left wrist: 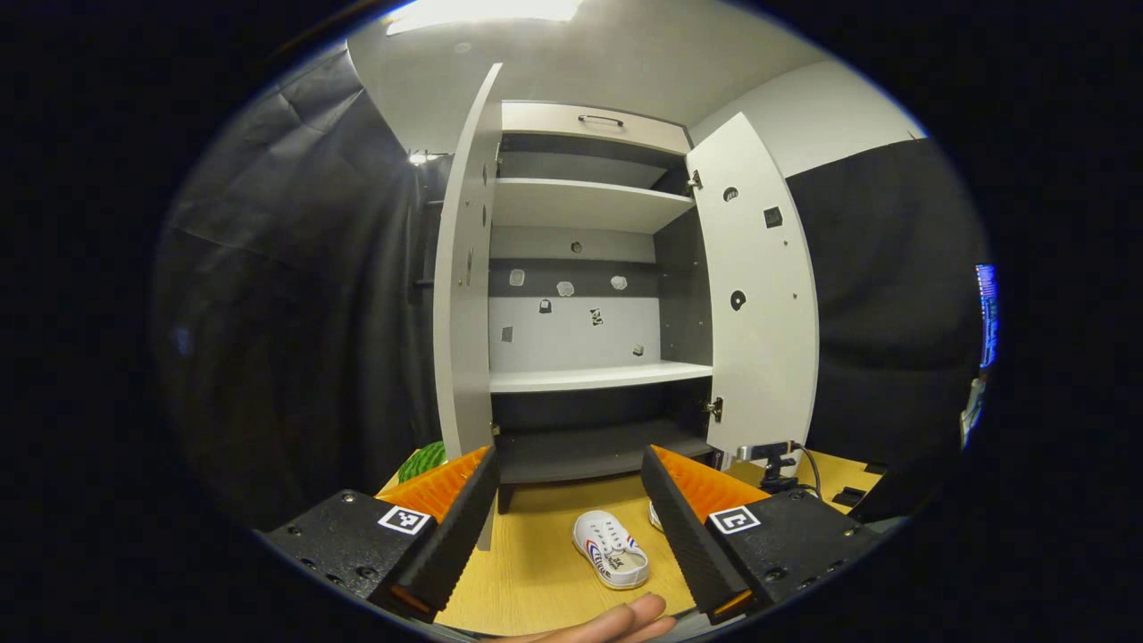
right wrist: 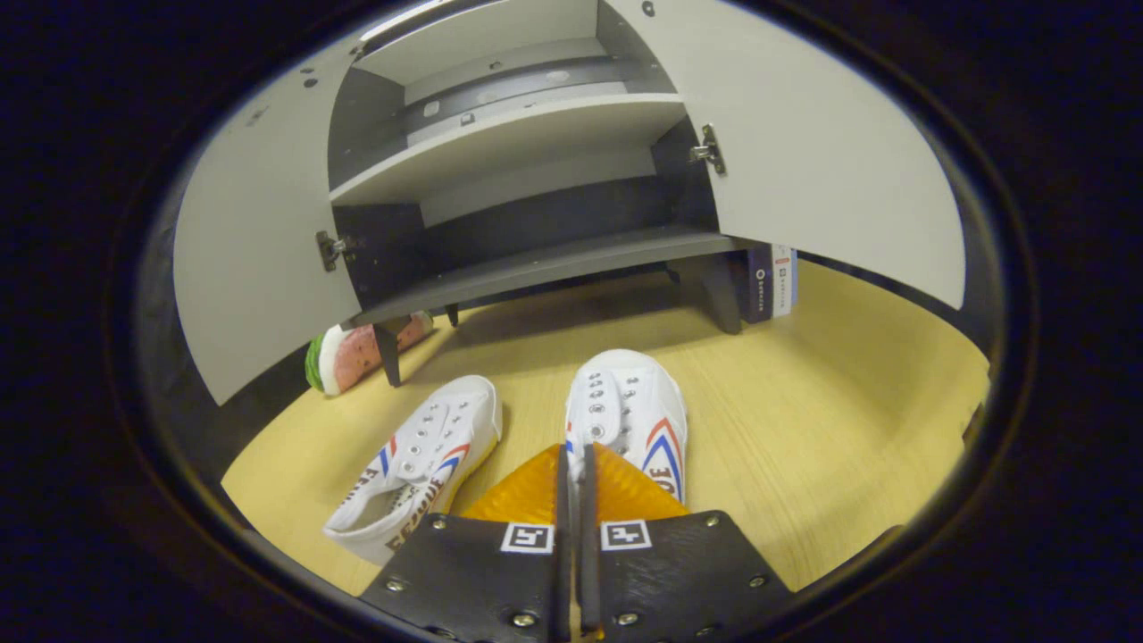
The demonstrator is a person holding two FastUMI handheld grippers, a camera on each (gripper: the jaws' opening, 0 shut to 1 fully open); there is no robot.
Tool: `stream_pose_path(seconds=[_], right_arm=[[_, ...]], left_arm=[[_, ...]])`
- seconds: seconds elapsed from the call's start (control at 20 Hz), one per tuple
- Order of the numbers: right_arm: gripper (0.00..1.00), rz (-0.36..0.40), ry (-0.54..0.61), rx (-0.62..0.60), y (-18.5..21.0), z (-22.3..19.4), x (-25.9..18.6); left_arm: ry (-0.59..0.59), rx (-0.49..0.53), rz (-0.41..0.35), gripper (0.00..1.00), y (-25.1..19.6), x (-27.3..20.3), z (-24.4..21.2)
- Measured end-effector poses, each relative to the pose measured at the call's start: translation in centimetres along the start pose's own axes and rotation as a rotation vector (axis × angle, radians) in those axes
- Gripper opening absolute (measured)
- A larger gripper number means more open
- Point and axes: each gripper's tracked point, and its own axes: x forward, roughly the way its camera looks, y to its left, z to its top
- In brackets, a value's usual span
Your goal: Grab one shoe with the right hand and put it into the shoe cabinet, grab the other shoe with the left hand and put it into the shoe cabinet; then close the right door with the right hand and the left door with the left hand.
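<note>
Left gripper (left wrist: 569,500) is held wide open, well back from the cabinet (left wrist: 585,295), nothing between its fingers; a fingertip of the holding hand (left wrist: 616,622) pokes in at the bottom of the left gripper view. Right gripper (right wrist: 571,473) is low over the right shoe (right wrist: 638,415), fingers pinched nearly together on the inner edge of the shoe's opening, just behind the laces; a thin bit of white rim sits in the slit between them, so it reads as clamped on the shoe. That shoe stands flat on the wooden floor (right wrist: 830,384), toe toward the cabinet. The left shoe (right wrist: 420,464) lies just beside it, apart from it, toe angled toward the cabinet too, free of both grippers. In the left gripper view one shoe (left wrist: 612,547) shows between the open fingers on the floor, and a sliver of the other peeks out by the right-hand finger. Both doors are swung open: left door (left wrist: 464,286), right door (left wrist: 759,286). Shelves inside are bare; the bottom shelf (right wrist: 554,263) is dark grey, the ones above white. A watermelon-slice toy (right wrist: 357,353) lies under the left door by the cabinet leg. A small box (right wrist: 772,281) stands against the cabinet's right leg.
</note>
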Motion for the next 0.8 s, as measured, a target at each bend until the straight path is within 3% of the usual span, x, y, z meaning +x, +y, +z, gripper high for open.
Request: stream_pose_path(seconds=[0.15, 0.3, 0.4, 0.45, 0.6, 0.8], right_arm=[[0.05, 0.035, 0.03, 0.03, 0.6, -0.5, 0.3], [0.05, -0.003, 0.141, 0.079, 0.3, -1.7, -0.3], [0.06, 0.004, 0.19, 0.048, 0.5, -2.5, 0.0], [0.15, -0.004, 0.191, 0.025, 0.1, -2.6, 0.2], [0.15, -0.053, 0.163, 0.079, -0.4, -2.6, 1.8], [0.14, -0.096, 0.146, -0.037, -0.7, -1.5, 2.9]], left_arm=[[0.029, 0.0, -0.008, 0.98, -0.4, 0.5, -1.1], [0.06, 0.0, -0.015, 0.98, -0.6, 0.9, -2.1], [0.063, -0.003, -0.012, 0.98, -0.4, 1.0, -2.3], [0.062, -0.004, -0.01, 0.98, -0.3, 0.9, -2.4], [0.061, -0.019, -0.015, 0.98, -0.3, 1.1, -2.8], [0.068, -0.021, -0.032, 0.98, -0.6, 1.7, -3.7]])
